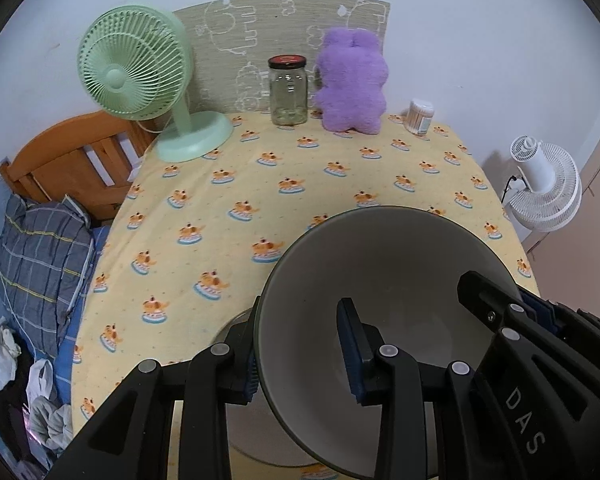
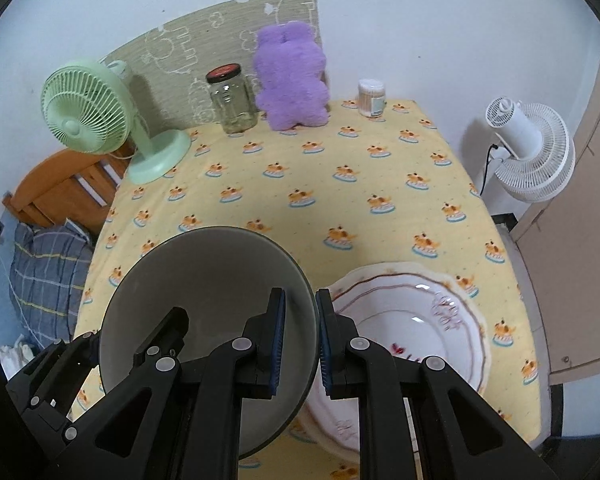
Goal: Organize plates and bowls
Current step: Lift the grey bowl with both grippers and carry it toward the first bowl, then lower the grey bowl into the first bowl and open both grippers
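Both grippers hold a grey bowl (image 1: 380,264) above the yellow tablecloth. In the left wrist view my left gripper (image 1: 300,344) is shut on the bowl's left rim, one finger inside and one outside. My right gripper (image 1: 512,300) clamps the opposite rim. The right wrist view shows the same bowl (image 2: 208,280) with my right gripper (image 2: 300,332) shut on its right rim and my left gripper (image 2: 116,332) on its left rim. A white plate with a scalloped, patterned rim (image 2: 412,320) lies on the table, partly under the bowl. A pale round dish (image 1: 240,420) shows below the bowl.
Along the wall stand a green fan (image 1: 140,80), a glass jar with a red lid (image 1: 288,92), a purple plush toy (image 1: 352,80) and a tub of cotton swabs (image 1: 420,116). A white fan (image 2: 528,148) stands off the table's right edge. A bed (image 1: 40,256) lies left.
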Demonstrator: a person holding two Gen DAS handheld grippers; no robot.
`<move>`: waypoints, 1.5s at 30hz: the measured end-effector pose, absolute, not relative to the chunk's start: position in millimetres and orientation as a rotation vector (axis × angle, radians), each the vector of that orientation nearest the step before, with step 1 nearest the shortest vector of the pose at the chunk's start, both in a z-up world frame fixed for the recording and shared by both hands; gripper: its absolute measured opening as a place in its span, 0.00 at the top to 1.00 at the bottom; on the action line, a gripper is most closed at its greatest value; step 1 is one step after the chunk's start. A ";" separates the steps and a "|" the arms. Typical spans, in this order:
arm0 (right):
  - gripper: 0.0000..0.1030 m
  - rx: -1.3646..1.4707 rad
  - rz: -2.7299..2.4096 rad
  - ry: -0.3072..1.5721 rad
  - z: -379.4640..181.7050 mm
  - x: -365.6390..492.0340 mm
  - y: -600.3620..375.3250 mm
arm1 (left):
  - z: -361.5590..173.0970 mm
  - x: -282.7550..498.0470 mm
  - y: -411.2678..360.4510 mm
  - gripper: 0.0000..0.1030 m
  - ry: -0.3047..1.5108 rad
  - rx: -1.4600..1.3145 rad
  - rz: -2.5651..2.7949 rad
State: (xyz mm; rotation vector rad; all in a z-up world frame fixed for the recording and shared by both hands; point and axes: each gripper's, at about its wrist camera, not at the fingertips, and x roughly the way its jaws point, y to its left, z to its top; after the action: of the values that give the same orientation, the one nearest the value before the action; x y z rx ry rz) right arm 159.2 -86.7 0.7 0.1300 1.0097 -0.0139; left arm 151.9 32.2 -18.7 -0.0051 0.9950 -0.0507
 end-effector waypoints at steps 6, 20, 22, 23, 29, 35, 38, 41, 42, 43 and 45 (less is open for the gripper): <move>0.82 0.127 -0.006 1.017 -5.4 153.3 -57.2 | -24.4 145.4 59.9 0.68 1.000 -0.005 -0.043; 0.82 0.114 -0.002 1.079 -34.0 150.8 -15.0 | -52.9 141.2 97.7 0.68 1.061 -0.015 -0.034; 0.82 0.110 -0.004 1.091 -38.8 151.5 -11.9 | -57.4 141.6 100.0 0.68 1.072 -0.017 -0.034; 0.82 0.107 -0.005 1.095 -40.5 152.2 -10.8 | -59.1 142.2 100.8 0.68 1.077 -0.019 -0.033; 0.82 0.098 -0.014 1.114 -49.0 155.2 -8.5 | -66.3 143.7 102.0 0.68 1.091 -0.029 -0.042; 0.82 0.100 -0.027 1.119 -53.5 156.9 -14.3 | -70.4 146.6 96.7 0.68 1.097 -0.034 -0.049; 0.82 0.093 -0.026 1.119 -53.1 156.7 -14.6 | -72.4 148.6 96.8 0.68 1.105 -0.040 -0.048; 0.82 0.079 -0.019 1.119 -51.8 156.2 -13.4 | -74.8 149.6 96.9 0.68 1.115 -0.046 -0.043; 0.82 0.075 -0.018 1.119 -51.5 156.7 -12.7 | -75.4 149.7 97.0 0.68 1.118 -0.051 -0.043; 0.82 0.069 -0.017 1.117 -51.2 157.2 -12.7 | -75.7 149.9 96.6 0.68 1.122 -0.057 -0.043; 0.82 0.057 -0.016 1.114 -50.1 158.1 -12.2 | -75.9 149.9 95.0 0.68 1.127 -0.060 -0.042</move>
State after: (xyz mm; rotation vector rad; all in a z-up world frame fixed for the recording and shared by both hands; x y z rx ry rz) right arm 158.2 -12.2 -50.1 0.0570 1.1139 -0.0159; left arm 149.9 95.0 -75.9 -0.0595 1.1270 -0.0425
